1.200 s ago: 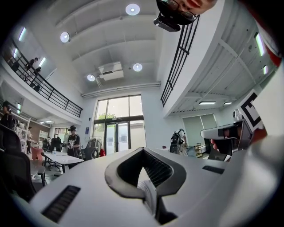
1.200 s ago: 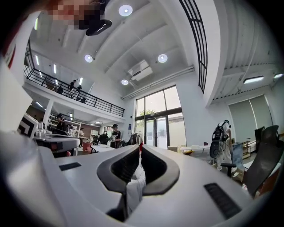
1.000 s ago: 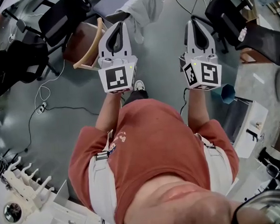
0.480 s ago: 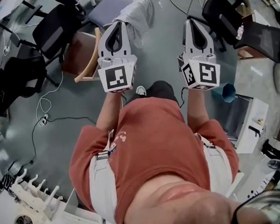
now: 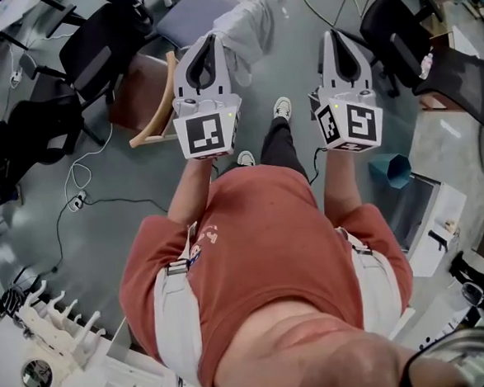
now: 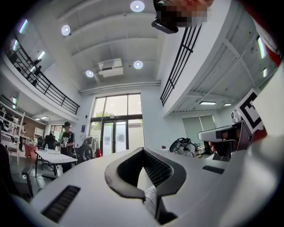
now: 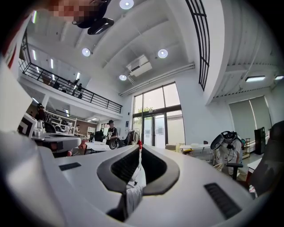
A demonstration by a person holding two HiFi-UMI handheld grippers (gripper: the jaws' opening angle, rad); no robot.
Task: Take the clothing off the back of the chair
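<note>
As shoe (image 5: 282, 107) steps fwd, clothing (image 5: 251, 26) nearer left gripper (image 5: 206, 40), shut.

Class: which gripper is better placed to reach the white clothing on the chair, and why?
Left, probably. In the head view the left gripper points right beside the white clothing. The right gripper sits farther off, over bare floor. Both grippers are shut, so either must open first.
</note>
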